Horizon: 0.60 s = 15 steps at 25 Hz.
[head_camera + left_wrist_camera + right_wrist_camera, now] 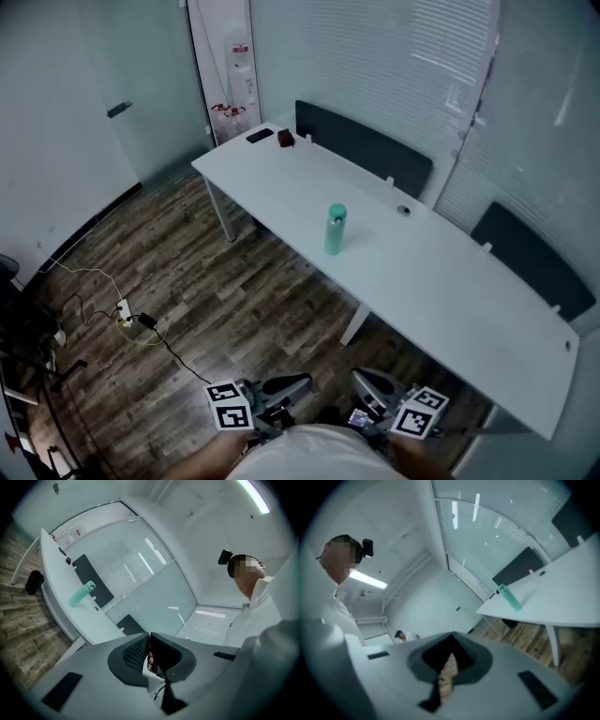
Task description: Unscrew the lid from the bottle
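Task not begun: bottle (335, 234) stands on tabletop (441, 281), lid (337, 213) on, well ahead of both claws, untouched. Jaws of left claw (149, 649) and right claw (449, 657) pressed together, gripping nothing.

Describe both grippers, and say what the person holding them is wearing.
The left gripper and right gripper look alike: smooth light-grey shells with dark rectangular slots, and black fingers with a textured grip face. Each carries a white cube printed with black square markers. The person wears a white top.
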Tool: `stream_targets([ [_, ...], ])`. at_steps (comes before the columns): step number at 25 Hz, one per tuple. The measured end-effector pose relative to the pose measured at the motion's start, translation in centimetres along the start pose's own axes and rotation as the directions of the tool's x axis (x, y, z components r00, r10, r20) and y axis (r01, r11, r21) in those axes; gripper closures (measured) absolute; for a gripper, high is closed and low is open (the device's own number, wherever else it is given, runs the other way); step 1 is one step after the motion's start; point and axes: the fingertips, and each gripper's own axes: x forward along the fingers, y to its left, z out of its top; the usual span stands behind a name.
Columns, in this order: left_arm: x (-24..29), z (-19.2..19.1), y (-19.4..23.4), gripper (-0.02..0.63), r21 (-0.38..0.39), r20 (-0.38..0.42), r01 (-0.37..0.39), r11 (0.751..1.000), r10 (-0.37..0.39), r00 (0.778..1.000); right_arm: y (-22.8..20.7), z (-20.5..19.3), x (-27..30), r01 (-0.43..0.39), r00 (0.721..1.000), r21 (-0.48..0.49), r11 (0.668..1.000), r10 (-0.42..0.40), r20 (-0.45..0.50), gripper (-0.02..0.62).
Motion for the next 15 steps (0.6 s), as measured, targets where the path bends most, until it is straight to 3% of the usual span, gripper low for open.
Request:
stream_targets([
  [15,1.7,1.1,0.8,0.571,0.027,0.054,-0.037,0.999,0.035,0.998,-2.7,1.5,-1.1,0.028,0.999,-0.012,1.0,-0.028,0.021,0.572],
])
